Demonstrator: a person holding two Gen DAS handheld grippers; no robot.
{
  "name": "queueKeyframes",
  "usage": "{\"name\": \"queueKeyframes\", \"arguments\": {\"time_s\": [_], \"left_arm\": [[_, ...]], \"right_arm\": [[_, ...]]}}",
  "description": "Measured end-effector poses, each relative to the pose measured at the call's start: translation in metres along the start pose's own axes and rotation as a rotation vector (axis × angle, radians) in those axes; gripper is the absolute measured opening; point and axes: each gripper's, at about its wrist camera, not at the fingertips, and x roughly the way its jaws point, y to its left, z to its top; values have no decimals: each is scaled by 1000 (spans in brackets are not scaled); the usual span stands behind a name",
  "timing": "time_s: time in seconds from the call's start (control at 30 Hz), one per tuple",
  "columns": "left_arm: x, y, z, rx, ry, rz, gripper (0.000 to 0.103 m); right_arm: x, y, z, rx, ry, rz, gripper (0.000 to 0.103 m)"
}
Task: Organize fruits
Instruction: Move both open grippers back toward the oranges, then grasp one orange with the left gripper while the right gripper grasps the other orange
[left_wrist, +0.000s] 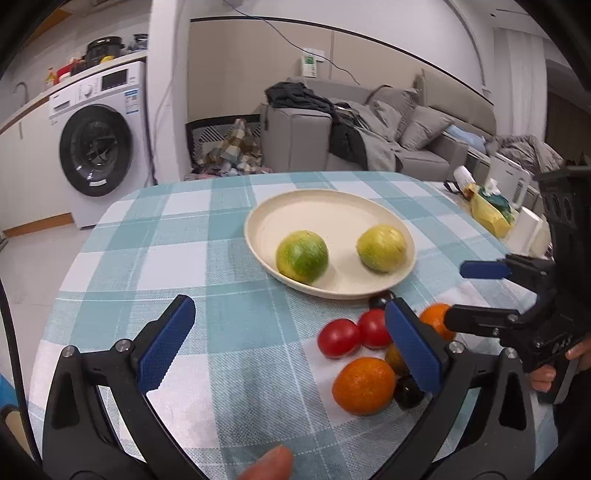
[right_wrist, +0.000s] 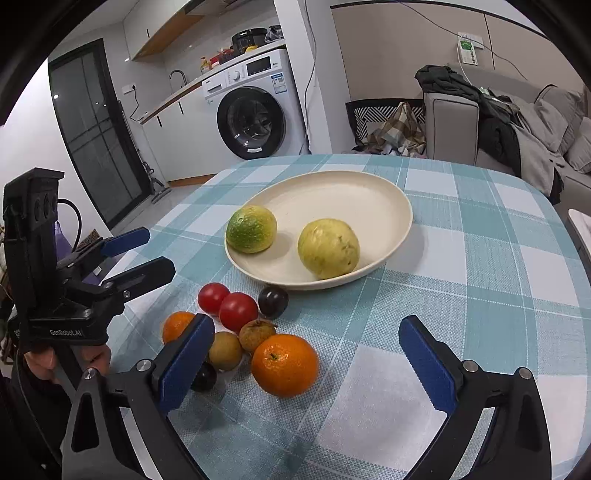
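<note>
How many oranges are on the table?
2. The big orange sits nearest the camera on the tablecloth. The smaller orange lies at the left of the fruit pile, partly behind the right hand-held gripper. Another might be hidden there.

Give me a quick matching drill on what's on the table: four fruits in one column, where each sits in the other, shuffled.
Things:
1. green fruit
2. yellow fruit
3. large orange
4. dark plum

Places:
A. on the tablecloth, nearest the right gripper
B. on the plate, at its left edge
C. on the cloth, just off the plate's near rim
D. on the plate, right of the other fruit there

Pairs: 1-B, 2-D, 3-A, 4-C
</note>
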Motion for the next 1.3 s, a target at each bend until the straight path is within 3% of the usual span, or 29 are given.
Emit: {"name": "queueKeyframes", "arguments": {"time_s": [0.33,0.83,1.3], "left_arm": [[4,-22,-15,92,96,-33,102],[17,-22,-21,93,177,-94,100],[20,-25,-23,107,218,-178,80]], "right_arm": [[12,5,-6,-24,85,47,83],[13,9,-11,-56,106,78,71],[17,6,-12,-56,129,87,59]]}}
